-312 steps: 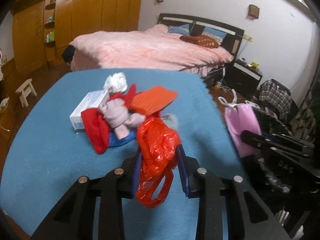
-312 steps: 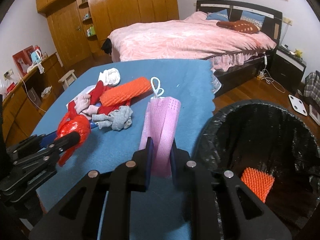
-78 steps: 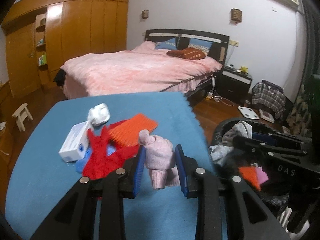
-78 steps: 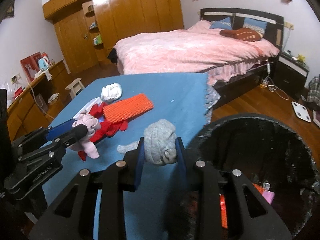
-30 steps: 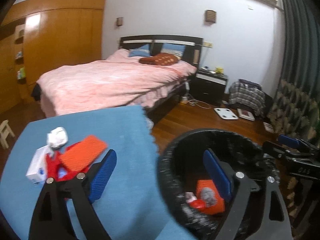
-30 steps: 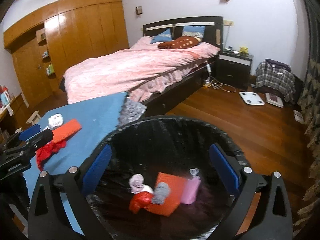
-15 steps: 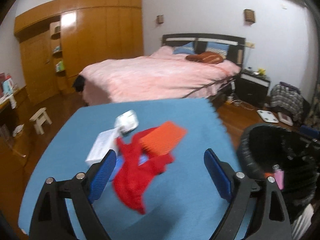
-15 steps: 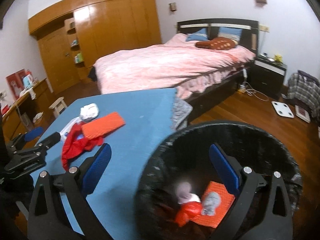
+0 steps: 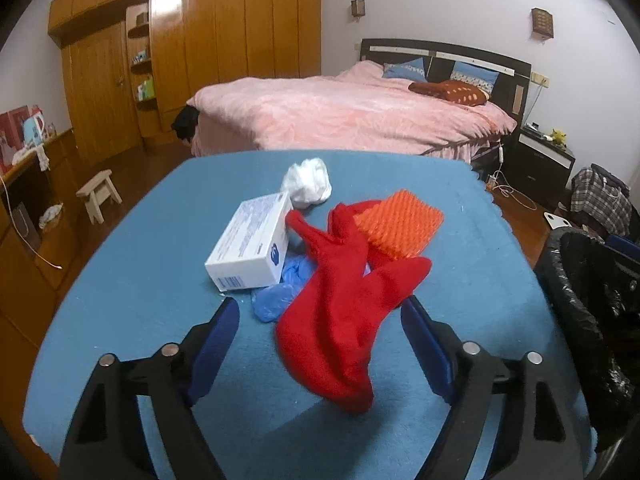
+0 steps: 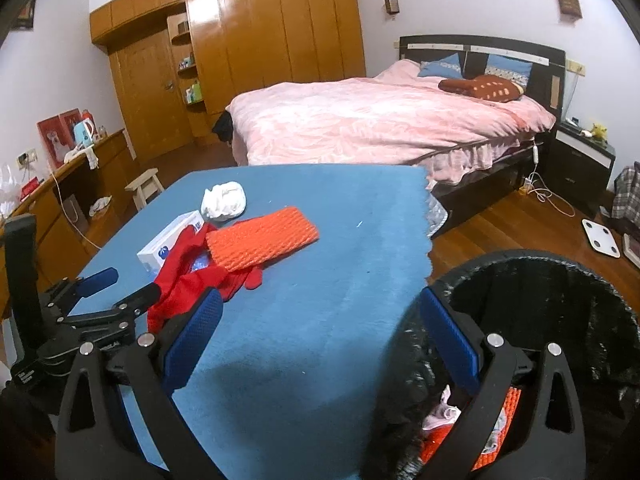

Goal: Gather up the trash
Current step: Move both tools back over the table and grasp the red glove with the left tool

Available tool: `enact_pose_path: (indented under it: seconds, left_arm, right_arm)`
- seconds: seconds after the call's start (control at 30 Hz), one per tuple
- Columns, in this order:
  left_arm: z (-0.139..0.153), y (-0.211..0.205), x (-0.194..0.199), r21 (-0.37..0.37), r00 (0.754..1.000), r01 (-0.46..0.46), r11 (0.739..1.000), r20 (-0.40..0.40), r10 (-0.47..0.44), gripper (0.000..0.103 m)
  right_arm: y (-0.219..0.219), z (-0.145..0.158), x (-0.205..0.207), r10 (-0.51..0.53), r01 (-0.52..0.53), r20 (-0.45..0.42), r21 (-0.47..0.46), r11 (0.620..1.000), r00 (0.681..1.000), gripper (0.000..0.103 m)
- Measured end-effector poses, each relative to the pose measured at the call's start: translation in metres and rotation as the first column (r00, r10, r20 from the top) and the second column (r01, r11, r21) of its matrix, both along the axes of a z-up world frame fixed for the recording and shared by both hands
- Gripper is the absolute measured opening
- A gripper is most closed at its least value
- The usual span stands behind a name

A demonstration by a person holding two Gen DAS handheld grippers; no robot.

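On the blue table [image 9: 152,248] lies a small heap. It holds a long red cloth [image 9: 340,300], a white box [image 9: 252,240], an orange foam mesh [image 9: 396,226], a crumpled white wad [image 9: 306,180] and a blue glove [image 9: 276,288]. My left gripper [image 9: 320,344] hovers at the near end of the red cloth. Its jaws are closing, with the cloth between them, and the pads do not touch it. My right gripper [image 10: 322,332] is open and empty over the table's near edge beside the black-lined bin [image 10: 520,264]. That view also shows the left gripper [image 10: 120,286], red cloth [image 10: 188,276] and mesh [image 10: 262,240].
The bin [image 9: 580,280] stands at the table's right edge and holds pink and orange trash [image 10: 444,412]. Behind the table are a pink bed [image 9: 344,120], a wooden wardrobe [image 9: 224,40] and a small stool [image 9: 100,192]. A low cabinet [image 10: 60,208] runs along the left.
Both grippers swung left from over the bin back to the table. The left one dropped lower and came up to the red cloth, its jaws a little narrower.
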State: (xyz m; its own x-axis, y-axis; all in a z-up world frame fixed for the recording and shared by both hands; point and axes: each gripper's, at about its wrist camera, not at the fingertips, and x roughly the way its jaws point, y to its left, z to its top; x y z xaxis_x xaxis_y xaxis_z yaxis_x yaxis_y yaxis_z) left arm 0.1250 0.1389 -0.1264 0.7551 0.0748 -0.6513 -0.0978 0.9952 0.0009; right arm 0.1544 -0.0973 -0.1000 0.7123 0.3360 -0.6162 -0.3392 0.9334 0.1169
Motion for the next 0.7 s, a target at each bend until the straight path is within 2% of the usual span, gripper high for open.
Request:
enact_pose_path:
  seconds: [0.3, 0.4, 0.5, 0.57, 0.67, 0.7]
  left_arm:
    - [-0.021, -0.001, 0.02, -0.024, 0.998, 0.014, 1.0, -0.059, -0.016, 0.07]
    - [-0.025, -0.001, 0.024, -0.032, 0.997, 0.024, 0.999, -0.074, -0.026, 0.062]
    - [-0.027, -0.001, 0.027, -0.037, 0.996, 0.028, 0.999, -0.086, -0.031, 0.051]
    - [-0.028, 0.0, 0.029, -0.041, 0.995, 0.03, 0.999, -0.097, -0.034, 0.037]
    - [-0.028, 0.002, 0.03, -0.045, 0.995, 0.023, 0.999, -0.1, -0.028, 0.023]
    - [-0.028, 0.003, 0.029, -0.046, 0.995, 0.021, 0.999, -0.096, -0.025, 0.021]
  right_arm:
    - [0.007, -0.011, 0.008, 0.003, -0.004, -0.029, -0.015, 1.0, 1.0, 0.096]
    - [0.008, -0.013, 0.01, 0.004, -0.005, -0.032, -0.015, 1.0, 0.999, 0.096]
    - [0.01, -0.014, 0.011, 0.008, -0.009, -0.032, -0.016, 1.0, 0.999, 0.096]
    - [0.011, -0.015, 0.011, 0.011, -0.011, -0.032, -0.019, 1.0, 0.999, 0.096]
    - [0.012, -0.016, 0.011, 0.011, -0.012, -0.035, -0.022, 1.0, 0.999, 0.096]
    - [0.012, -0.016, 0.011, 0.011, -0.011, -0.035, -0.023, 1.0, 0.999, 0.096]
